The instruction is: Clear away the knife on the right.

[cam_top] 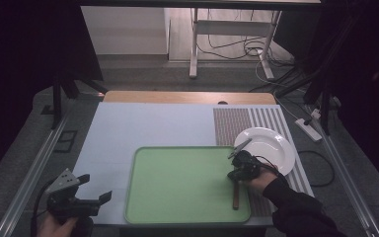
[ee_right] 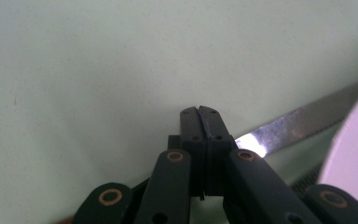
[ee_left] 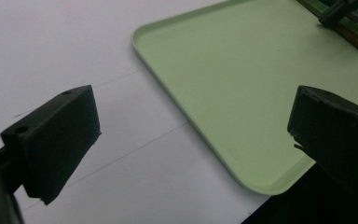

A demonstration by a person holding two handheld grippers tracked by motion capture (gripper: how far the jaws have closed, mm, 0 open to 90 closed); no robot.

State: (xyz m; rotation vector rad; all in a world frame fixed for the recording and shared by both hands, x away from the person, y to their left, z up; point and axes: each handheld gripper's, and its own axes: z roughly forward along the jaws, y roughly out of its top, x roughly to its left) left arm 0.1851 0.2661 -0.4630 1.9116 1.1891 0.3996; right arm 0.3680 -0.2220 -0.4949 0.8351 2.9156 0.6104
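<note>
Right hand-held gripper (cam_top: 238, 159) clenched on a knife (cam_top: 236, 190) at the green tray's (cam_top: 177, 187) three o'clock edge; left hand-held gripper (cam_top: 94, 188) released

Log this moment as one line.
right tool: shut on knife, over green tray | left tool: open, idle | plate: right of tray

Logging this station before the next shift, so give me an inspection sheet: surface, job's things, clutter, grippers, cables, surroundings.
Surface: pale table top with a striped mat at its right.
Job's things: knife with wooden handle on the green tray, blade towards the white plate.
Clutter: nothing seen.
Grippers: right gripper shut on the knife; left gripper open, holding nothing, beside the tray.
Cables: loose cables on the floor beyond the table.
Surroundings: white desk frame, dark room.
</note>
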